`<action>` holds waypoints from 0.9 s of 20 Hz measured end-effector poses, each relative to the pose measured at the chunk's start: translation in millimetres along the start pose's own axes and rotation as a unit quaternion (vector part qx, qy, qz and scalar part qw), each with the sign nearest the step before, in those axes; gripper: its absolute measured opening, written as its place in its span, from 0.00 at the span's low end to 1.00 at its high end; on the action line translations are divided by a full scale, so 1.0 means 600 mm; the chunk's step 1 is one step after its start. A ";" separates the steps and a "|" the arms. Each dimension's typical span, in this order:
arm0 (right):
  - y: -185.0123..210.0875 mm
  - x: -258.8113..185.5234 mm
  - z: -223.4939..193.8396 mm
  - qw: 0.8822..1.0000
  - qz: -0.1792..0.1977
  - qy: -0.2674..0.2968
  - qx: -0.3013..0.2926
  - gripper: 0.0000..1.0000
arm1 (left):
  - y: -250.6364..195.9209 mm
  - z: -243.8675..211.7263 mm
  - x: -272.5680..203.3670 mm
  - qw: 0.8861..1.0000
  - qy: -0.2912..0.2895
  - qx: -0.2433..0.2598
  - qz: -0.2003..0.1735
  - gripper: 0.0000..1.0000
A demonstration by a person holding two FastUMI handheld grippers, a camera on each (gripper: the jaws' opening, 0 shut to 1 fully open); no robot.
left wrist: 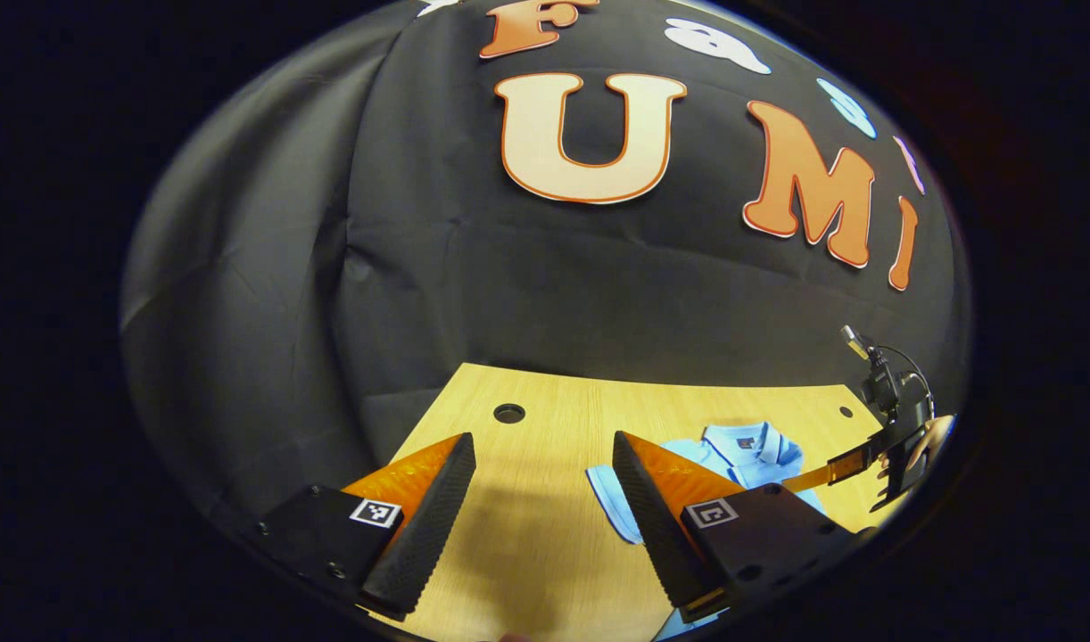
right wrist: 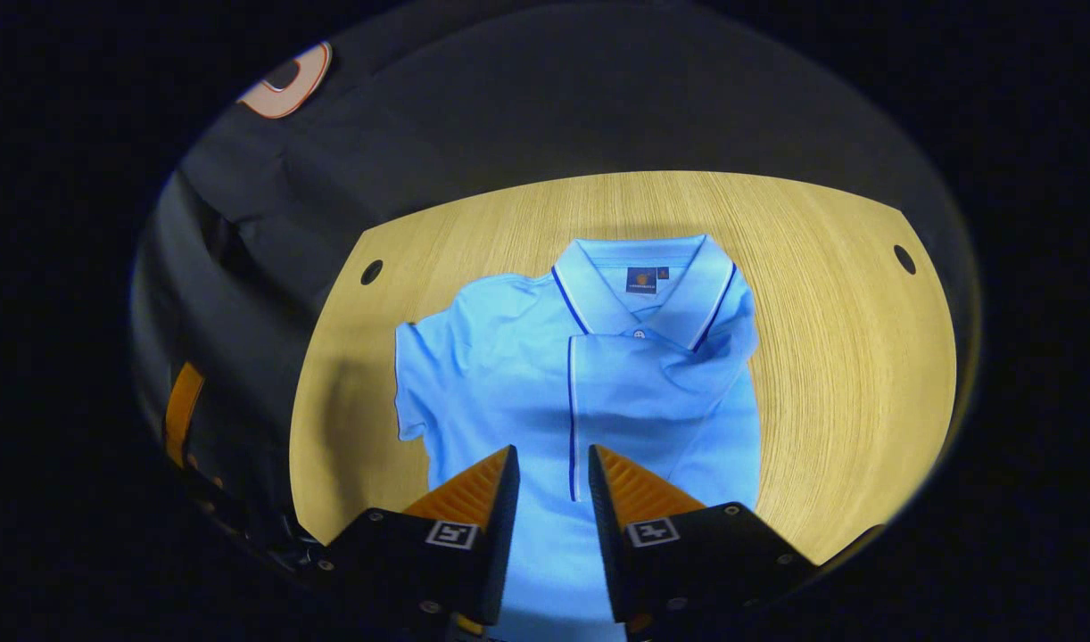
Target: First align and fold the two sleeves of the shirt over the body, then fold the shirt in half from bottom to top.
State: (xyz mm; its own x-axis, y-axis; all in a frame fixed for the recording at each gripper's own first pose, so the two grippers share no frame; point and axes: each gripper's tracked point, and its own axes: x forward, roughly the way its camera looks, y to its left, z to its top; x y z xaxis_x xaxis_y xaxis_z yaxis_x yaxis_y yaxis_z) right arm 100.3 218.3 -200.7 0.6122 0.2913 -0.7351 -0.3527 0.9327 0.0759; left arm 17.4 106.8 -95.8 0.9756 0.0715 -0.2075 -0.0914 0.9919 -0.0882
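Note:
A light blue polo shirt (right wrist: 509, 357) lies flat on the wooden table (right wrist: 830, 339), collar toward the far side. In the right gripper view, the sleeve on the view's right (right wrist: 652, 392) is folded across the chest, its trimmed edge running down the middle. The other sleeve (right wrist: 411, 383) lies spread out to the left. My right gripper (right wrist: 554, 453) hovers over the shirt's lower middle, fingers a small gap apart with nothing pinched. My left gripper (left wrist: 542, 441) stands wide open over bare table, left of the shirt (left wrist: 741, 450). The right gripper (left wrist: 893, 437) also shows far right there.
The table (left wrist: 545, 535) has round cable holes (left wrist: 509, 413) (right wrist: 371, 271) (right wrist: 904, 259) near its far corners. The black cloth wall (left wrist: 420, 267) hangs close behind the table's far edge. Bare wood lies on both sides of the shirt.

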 end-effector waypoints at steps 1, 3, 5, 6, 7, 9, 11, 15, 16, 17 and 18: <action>0.006 -0.006 0.002 1.000 0.005 -0.007 0.002 0.57 | -0.001 -0.002 0.003 1.000 0.005 0.003 0.003 1.00; 0.014 -0.017 0.014 0.999 0.013 -0.030 0.007 0.87 | -0.003 -0.008 0.010 1.000 0.014 0.004 0.005 1.00; 0.014 -0.027 0.014 0.999 0.012 -0.041 0.005 0.98 | -0.008 -0.020 0.021 0.999 0.034 0.002 0.004 1.00; 0.012 -0.031 0.014 0.999 0.011 -0.046 0.002 0.99 | -0.008 -0.028 0.026 0.999 0.047 0.003 0.006 1.00; 0.012 -0.039 0.012 0.999 0.014 -0.050 0.003 0.99 | -0.006 -0.034 0.034 0.998 0.062 0.003 0.009 1.00; 0.014 -0.063 0.009 0.998 0.027 -0.053 0.012 0.98 | -0.012 -0.041 0.045 0.996 0.088 -0.005 0.006 1.00; 0.004 -0.079 0.008 0.998 0.030 -0.059 0.016 0.99 | -0.018 -0.052 0.060 0.993 0.115 -0.013 -0.005 1.00; -0.023 -0.110 0.000 0.996 0.040 -0.068 0.034 0.98 | -0.060 -0.078 0.100 0.984 0.177 0.009 -0.034 1.00; -0.032 -0.117 -0.003 0.996 0.041 -0.070 0.040 0.98 | -0.065 -0.082 0.108 0.981 0.188 0.021 -0.035 1.00; -0.044 -0.123 -0.006 0.996 0.040 -0.071 0.044 1.00 | -0.072 -0.090 0.121 0.979 0.200 0.029 -0.035 1.00; -0.056 -0.129 -0.011 0.996 0.038 -0.071 0.049 0.98 | -0.078 -0.105 0.131 0.975 0.217 0.030 -0.033 1.00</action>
State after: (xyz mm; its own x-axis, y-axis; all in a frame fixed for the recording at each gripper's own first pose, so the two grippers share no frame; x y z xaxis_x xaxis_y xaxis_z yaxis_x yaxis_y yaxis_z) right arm 60.4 162.8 -150.5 0.6832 0.3819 -0.6224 -0.3354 0.9212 0.1971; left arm 85.4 59.3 -169.5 0.8016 -0.0310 -0.5970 -0.0070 0.9981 -0.0613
